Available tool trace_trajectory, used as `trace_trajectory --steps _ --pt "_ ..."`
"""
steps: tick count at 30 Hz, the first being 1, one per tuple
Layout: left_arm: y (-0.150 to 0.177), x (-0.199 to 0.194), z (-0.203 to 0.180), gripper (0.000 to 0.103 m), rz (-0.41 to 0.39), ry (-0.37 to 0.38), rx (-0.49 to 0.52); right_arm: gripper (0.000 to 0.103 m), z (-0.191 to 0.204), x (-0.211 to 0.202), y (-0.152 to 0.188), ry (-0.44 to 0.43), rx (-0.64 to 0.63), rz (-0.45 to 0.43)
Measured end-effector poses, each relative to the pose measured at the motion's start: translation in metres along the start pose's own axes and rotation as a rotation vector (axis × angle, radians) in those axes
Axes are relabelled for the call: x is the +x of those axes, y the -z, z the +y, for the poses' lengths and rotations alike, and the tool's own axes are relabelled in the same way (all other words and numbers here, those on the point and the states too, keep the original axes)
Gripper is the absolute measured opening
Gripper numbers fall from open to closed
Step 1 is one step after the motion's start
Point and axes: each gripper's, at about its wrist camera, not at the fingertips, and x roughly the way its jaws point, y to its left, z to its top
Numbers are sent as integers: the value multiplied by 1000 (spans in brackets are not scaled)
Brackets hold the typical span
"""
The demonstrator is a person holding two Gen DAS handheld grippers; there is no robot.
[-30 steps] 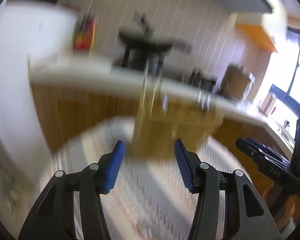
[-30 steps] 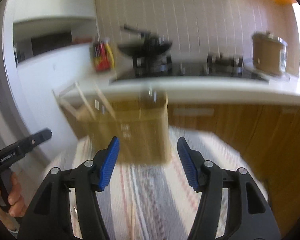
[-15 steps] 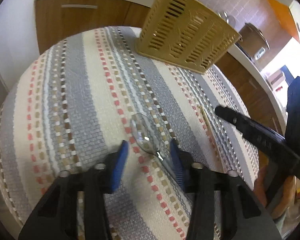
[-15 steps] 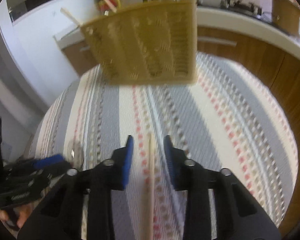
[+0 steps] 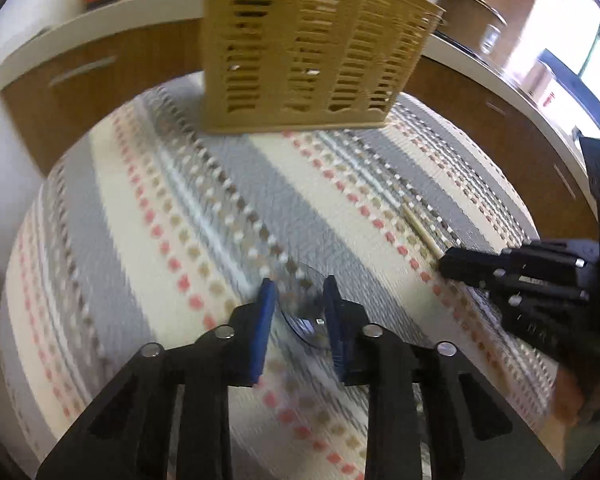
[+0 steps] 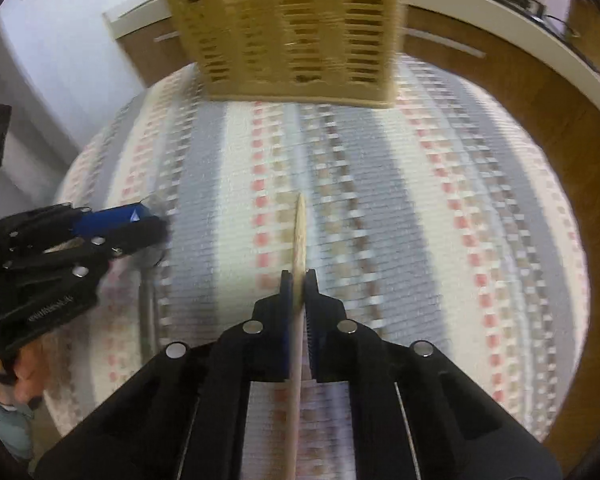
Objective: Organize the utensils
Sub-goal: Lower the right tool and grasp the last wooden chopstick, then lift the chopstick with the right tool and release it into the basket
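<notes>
A tan slotted utensil basket (image 5: pixel 300 48) stands at the far side of the round table with the striped cloth (image 5: pixel 140 200); it also shows in the right wrist view (image 6: pixel 296 28). My left gripper (image 5: pixel 298 304) is closed on the bowl of a metal spoon (image 5: pixel 300 316) lying on the cloth. Its handle (image 6: pixel 146 312) shows in the right wrist view. My right gripper (image 6: pixel 299 280) is shut on a wooden chopstick (image 6: pixel 300 224), which points toward the basket. The chopstick tip (image 5: pixel 416 224) shows in the left wrist view beside the right gripper (image 5: pixel 448 264).
Wooden kitchen cabinets (image 5: pixel 60 92) with a white countertop (image 5: pixel 100 28) run behind the table. A pot (image 5: pixel 472 20) stands on the counter at the right. A white wall (image 6: pixel 60 40) is to the left.
Both grippers closed: the left narrowed around the spoon bowl, the right shut on the chopstick. Both moved lower and closer to the cloth and basket.
</notes>
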Motion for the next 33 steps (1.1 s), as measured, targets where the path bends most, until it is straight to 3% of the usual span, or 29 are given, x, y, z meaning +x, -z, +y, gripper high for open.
trace_trajectory --steps 4,7,12,14,15,16,18,21,25,33 --pt "-8 5 -3 23 49 30 88 5 -2 3 -9 -5 -5 53" --pt "-15 7 1 38 118 91 48 7 3 9 -21 5 -17 125" --pt "-24 14 -9 38 180 28 8 5 14 21 -39 38 -72 209" --pt "-26 18 -15 25 180 -24 23 5 18 20 -39 53 -99 207" --pt "-26 19 -17 12 177 -47 29 4 20 20 -38 53 -106 202" --pt "-26 19 -16 7 173 -40 24 4 20 20 -37 50 -113 191" --pt "-27 19 -9 5 167 10 -17 4 19 17 -36 25 -98 172" --pt "-27 9 -8 4 112 33 -14 4 15 5 -34 -30 -73 125" --pt "-29 -22 -12 3 -11 37 3 4 14 -28 -36 -89 -64 -10" --pt "-56 -112 -28 3 -365 -21 33 4 9 -100 -44 -108 -48 -306"
